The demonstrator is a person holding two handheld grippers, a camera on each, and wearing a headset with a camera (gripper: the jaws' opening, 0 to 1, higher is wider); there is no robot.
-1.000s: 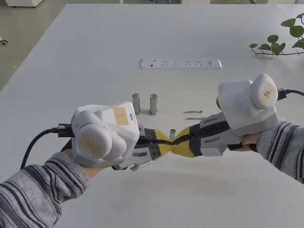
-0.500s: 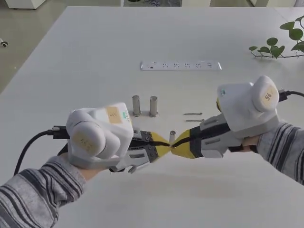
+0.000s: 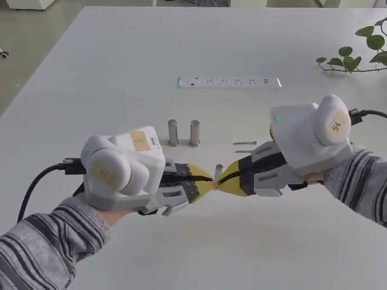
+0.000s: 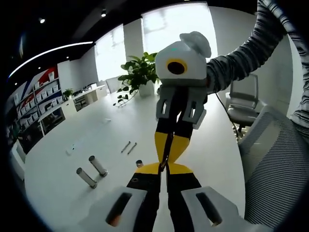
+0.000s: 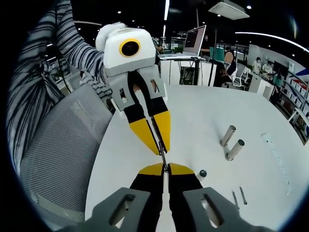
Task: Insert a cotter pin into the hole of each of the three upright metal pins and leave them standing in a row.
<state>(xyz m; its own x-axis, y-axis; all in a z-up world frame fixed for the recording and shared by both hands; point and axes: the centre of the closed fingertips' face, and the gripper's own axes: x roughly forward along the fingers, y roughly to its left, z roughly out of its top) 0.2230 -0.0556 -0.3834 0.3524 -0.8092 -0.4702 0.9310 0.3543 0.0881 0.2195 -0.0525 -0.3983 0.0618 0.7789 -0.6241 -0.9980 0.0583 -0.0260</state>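
We see the left gripper (image 3: 207, 179) and the right gripper (image 3: 222, 180) meeting tip to tip just above the tabletop (image 3: 109, 66), near its front edge. In the right gripper view a thin cotter pin (image 5: 163, 158) runs from between the left gripper's yellow jaws straight into the right gripper's. Both pairs of jaws are pressed together on it, one at each end. Just behind the meeting tips stands a short metal pin (image 3: 219, 169), close to the jaws, though we cannot tell whether it touches them. Farther back and to the left, two taller metal pins (image 3: 173, 132) stand upright side by side, slightly apart. Two loose cotter pins (image 3: 245, 143) lie flat to the right of them, one behind the other. A white power strip (image 3: 230, 81) lies well beyond, and plant leaves (image 3: 354, 57) reach in at the far right.
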